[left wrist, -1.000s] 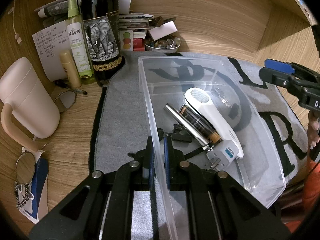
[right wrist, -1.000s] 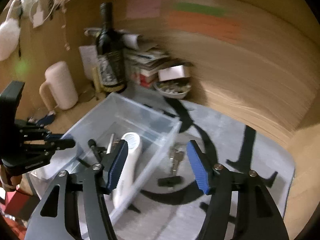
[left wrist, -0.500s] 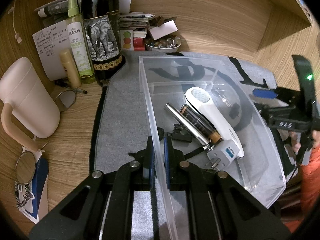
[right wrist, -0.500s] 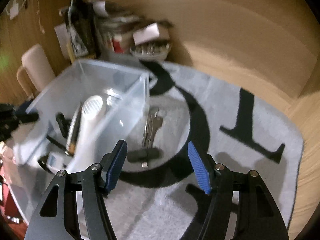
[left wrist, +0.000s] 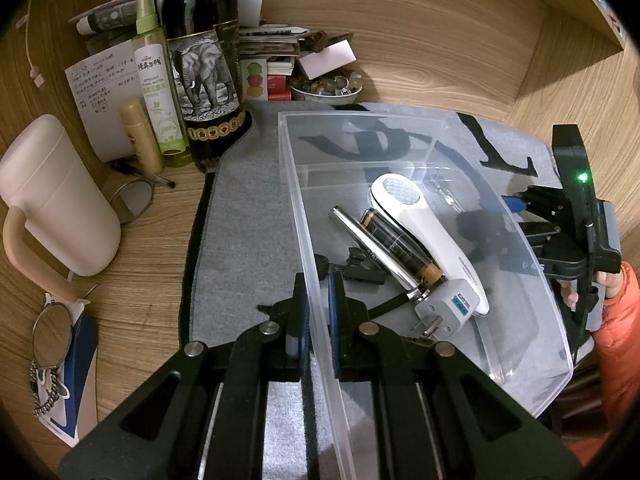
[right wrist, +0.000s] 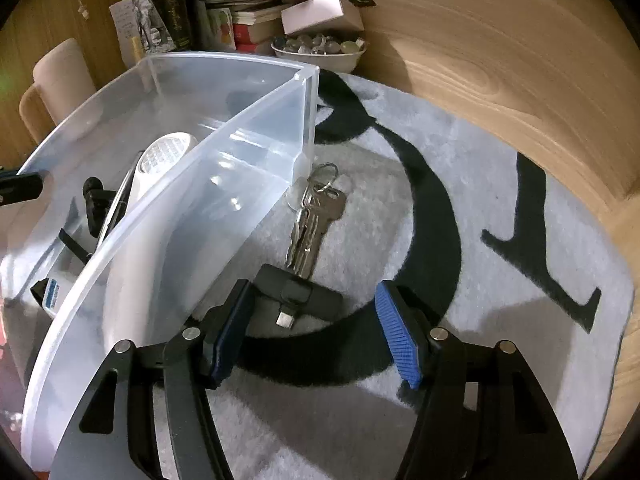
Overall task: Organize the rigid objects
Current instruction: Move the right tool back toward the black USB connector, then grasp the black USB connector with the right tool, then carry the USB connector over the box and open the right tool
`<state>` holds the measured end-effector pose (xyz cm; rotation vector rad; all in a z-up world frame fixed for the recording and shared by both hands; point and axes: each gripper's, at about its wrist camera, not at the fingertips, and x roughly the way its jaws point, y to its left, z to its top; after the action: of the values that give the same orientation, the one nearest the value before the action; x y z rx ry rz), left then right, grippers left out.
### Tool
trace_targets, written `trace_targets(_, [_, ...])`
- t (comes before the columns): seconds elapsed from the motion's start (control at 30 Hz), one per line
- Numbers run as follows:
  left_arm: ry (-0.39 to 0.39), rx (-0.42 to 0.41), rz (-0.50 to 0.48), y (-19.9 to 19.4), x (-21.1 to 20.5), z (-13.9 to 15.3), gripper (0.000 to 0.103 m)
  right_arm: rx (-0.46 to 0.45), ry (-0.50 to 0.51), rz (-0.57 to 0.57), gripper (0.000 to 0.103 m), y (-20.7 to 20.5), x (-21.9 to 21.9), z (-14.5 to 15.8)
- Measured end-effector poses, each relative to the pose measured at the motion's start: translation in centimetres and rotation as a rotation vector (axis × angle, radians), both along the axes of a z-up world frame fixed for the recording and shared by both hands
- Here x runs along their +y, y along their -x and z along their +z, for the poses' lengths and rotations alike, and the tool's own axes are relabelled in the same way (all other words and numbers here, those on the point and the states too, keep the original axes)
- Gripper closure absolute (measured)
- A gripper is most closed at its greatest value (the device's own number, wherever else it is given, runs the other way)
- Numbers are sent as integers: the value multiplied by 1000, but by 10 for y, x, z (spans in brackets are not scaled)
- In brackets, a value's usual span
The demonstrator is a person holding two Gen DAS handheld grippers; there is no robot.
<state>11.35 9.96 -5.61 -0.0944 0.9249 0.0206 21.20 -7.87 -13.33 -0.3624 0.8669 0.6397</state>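
Your left gripper (left wrist: 317,312) clamps the clear bin's (left wrist: 532,296) wall. Your right gripper (right wrist: 308,338), jaws narrowing but unclenched, straddles a black adapter (right wrist: 298,294) beside the bin, near keys (right wrist: 314,220).

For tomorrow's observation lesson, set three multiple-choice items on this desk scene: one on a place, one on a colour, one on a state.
1. Where do the keys lie?
A. on the grey mat, beside the clear bin
B. inside the bin
C. in the bowl of stones

2. What colour are the right claw's pads?
A. red
B. blue
C. white

3. What is the left claw doing?
A. hanging open over the mat
B. holding the bottle
C. clamped on the bin's wall

Answers: 1 A, the keys rest on the mat just outside the bin's corner. 2 B, both pads show blue. 3 C, its pads press the wall from both sides.
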Motion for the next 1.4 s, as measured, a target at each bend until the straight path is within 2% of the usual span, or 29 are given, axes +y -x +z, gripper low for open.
trace_targets(0.03, [0, 0, 0, 0, 0, 0, 95, 3, -4, 5, 59, 0, 0, 0])
trace_targets(0.1, [-2, 0, -1, 1, 0, 0, 95, 16, -16, 10, 63, -1, 0, 0])
trace_targets(0.37, [-3, -1, -2, 1, 0, 0, 95, -9, -32, -18, 63, 6, -6, 11])
trace_targets(0.67, [-2, -2, -1, 1, 0, 0, 95, -123, -126, -31, 63, 26, -14, 64])
trace_targets(0.97, [-3, -2, -2, 1, 0, 0, 95, -212, -189, 44, 63, 51, 6, 102])
trace_targets(1.2, [-6, -3, -4, 0, -2, 1, 95, -218, -194, 114, 63, 66, 32, 109])
trace_targets(1.4, [-6, -3, -4, 0, -2, 1, 95, -190, -157, 169, 63, 70, 57, 99])
